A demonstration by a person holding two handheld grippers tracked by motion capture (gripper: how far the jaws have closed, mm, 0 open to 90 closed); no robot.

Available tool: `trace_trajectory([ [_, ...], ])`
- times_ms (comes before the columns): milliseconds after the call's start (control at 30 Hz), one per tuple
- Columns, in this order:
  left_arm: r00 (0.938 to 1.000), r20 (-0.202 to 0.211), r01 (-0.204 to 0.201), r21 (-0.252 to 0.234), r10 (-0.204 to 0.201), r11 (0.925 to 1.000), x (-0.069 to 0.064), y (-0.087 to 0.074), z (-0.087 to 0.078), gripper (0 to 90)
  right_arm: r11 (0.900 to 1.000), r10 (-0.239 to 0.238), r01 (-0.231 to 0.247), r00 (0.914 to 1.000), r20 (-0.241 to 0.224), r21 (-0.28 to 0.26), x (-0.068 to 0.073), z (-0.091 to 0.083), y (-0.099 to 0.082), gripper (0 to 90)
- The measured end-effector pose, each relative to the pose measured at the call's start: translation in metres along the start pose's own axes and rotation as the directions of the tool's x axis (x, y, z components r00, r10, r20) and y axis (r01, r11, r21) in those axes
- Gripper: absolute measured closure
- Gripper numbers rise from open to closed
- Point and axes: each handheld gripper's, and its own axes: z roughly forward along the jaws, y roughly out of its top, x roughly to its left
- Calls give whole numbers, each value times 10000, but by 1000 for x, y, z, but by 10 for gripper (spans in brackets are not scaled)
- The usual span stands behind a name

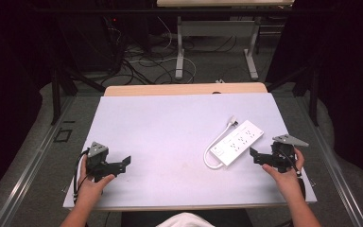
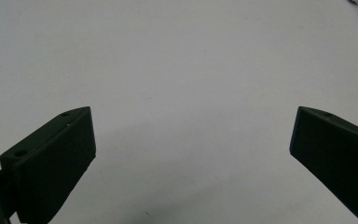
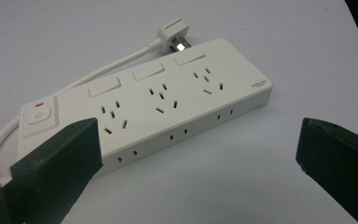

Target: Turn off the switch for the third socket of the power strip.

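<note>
A white power strip (image 1: 237, 142) lies slanted on the right half of the white table top (image 1: 170, 127), its cable (image 1: 209, 154) looped round to a plug (image 1: 232, 121) at its far end. In the right gripper view the power strip (image 3: 158, 102) shows three sockets, three switches and a power button, with the plug (image 3: 173, 33) beyond it. My right gripper (image 1: 255, 156) is open just right of the strip's near end; its jaws (image 3: 199, 125) stand wide apart with nothing between them. My left gripper (image 1: 122, 166) rests at the table's front left, open (image 2: 192, 114) over bare surface.
The table's wooden far edge (image 1: 184, 89) borders a dark floor with tangled cables (image 1: 142, 61) and the white legs of another table (image 1: 179, 52). A person's hands hold both grippers at the front edge (image 1: 189, 206).
</note>
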Motion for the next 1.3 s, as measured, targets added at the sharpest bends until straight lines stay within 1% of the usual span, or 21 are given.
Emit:
trace_trajectory([
  [67,10000,-31,-22,32,22,10000,0,0,0,2,9998,-168,168,9999,-40,52,-2,0,-1,0],
  [100,9999,-111,-14,-55,14,10000,-1,0,1,2,9998,-174,174,9998,-25,56,-2,0,-1,0],
  [200,9997,-226,-48,-102,46,9999,-1,1,2,2,9999,80,-80,9999,82,-86,-2,0,-2,6],
  [233,9997,-259,47,-92,-49,9999,-1,0,3,2,10000,70,-69,9999,86,-55,-2,0,-2,13],
  [333,9996,-286,49,-33,-50,10000,0,1,3,2,10000,1,0,10000,81,-32,-4,1,-2,27],
  [367,9996,-298,29,-24,-29,10000,0,1,3,2,9999,126,-126,9999,56,6,-3,2,-2,28],
  [400,9995,-317,15,-47,-17,10000,1,1,4,2,9999,-120,119,9999,124,68,-3,3,-2,28],
  [467,9996,-285,42,4,-42,10000,1,0,2,2,9995,-311,312,9993,189,-18,-3,5,-1,28],
  [633,9994,-327,59,-60,-61,10000,2,-1,1,2,9979,-641,644,9975,296,-105,-3,6,0,38],
  [700,9994,-337,114,9,-113,9999,1,-1,0,2,9978,-650,654,9974,311,-92,-4,6,0,50],
  [800,9992,-389,33,-9,-33,10000,1,-3,-1,2,9983,-585,586,9978,299,-14,-3,6,1,61],
  [833,9992,-385,96,33,-95,9999,1,-3,-2,2,9983,-585,586,9978,299,-14,-3,6,1,61],
  [867,9990,-432,77,-18,-78,10000,2,-4,-4,2,9986,-532,532,9984,176,-23,-1,6,3,66],
  [900,9990,-432,77,-18,-78,10000,2,-4,-4,2,9985,-542,544,9984,177,-96,0,7,3,72],
  [933,9989,-452,113,-66,-116,9999,2,-4,-5,2,9981,-619,620,9981,53,-59,1,7,4,80],
  [1000,9988,-470,119,-78,-123,9999,3,-5,-5,2,9980,-637,637,9980,-10,-36,4,8,6,103],
  [1067,9987,-474,163,-67,-166,9998,3,-5,-6,3,9968,-799,799,9968,-16,5,5,10,7,123],
  [1167,9984,-499,252,-131,-259,9996,4,-5,-5,3,9978,-652,654,9977,-165,135,8,14,8,144],
  [1267,9982,-513,309,-150,-317,9994,4,-5,-5,3,9970,-750,754,9969,-225,199,10,18,10,144],
  [1300,9982,-501,309,-149,-316,9994,4,-5,-5,3,9973,-707,713,9971,-287,190,11,19,11,145],
])
